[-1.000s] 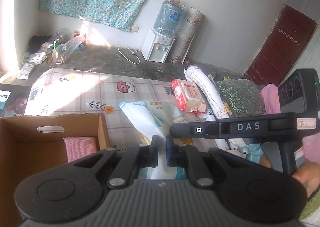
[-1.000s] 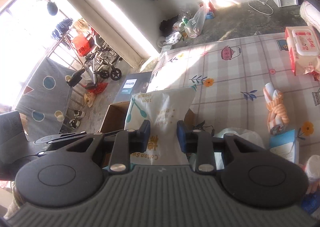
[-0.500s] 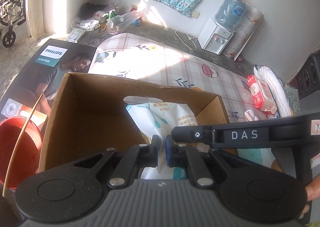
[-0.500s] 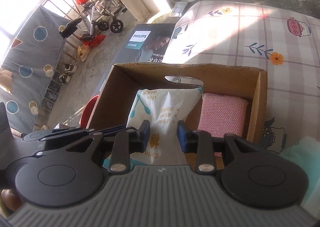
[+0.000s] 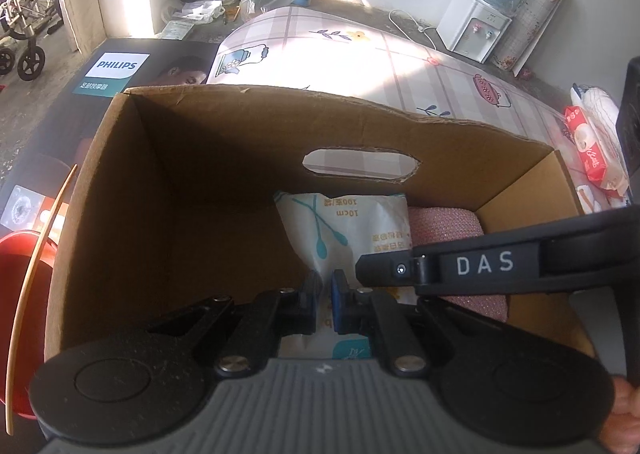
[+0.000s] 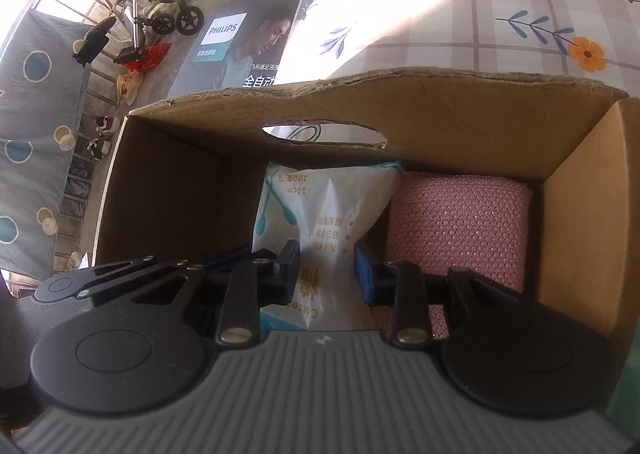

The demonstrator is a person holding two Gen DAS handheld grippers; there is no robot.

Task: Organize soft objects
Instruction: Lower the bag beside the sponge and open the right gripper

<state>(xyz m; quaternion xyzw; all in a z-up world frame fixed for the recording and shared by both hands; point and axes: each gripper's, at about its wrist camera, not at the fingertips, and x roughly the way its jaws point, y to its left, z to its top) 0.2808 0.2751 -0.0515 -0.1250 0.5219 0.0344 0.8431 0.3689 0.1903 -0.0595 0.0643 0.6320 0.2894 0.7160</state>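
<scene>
While both grippers, left (image 5: 324,304) and right (image 6: 326,274), clench the white cotton-swab packet (image 6: 320,222) inside the brown cardboard box (image 6: 580,206), a pink knitted cloth (image 6: 456,230) lies right of the jaws.

Beyond your work you see a Philips carton (image 5: 116,70) on the floor, a water dispenser (image 5: 474,28) by the wall, and a wheelchair (image 6: 160,10).

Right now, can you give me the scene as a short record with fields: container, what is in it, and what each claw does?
container: cardboard box, open top, handle cutout in far wall
held item: white cotton pad bag, inside the box
beside it: pink knitted cloth, to the bag's right in the right wrist view
left claw: shut on the bag's near end
right claw: fingers either side of the bag, gripping it
box position: on patterned bedsheet
</scene>
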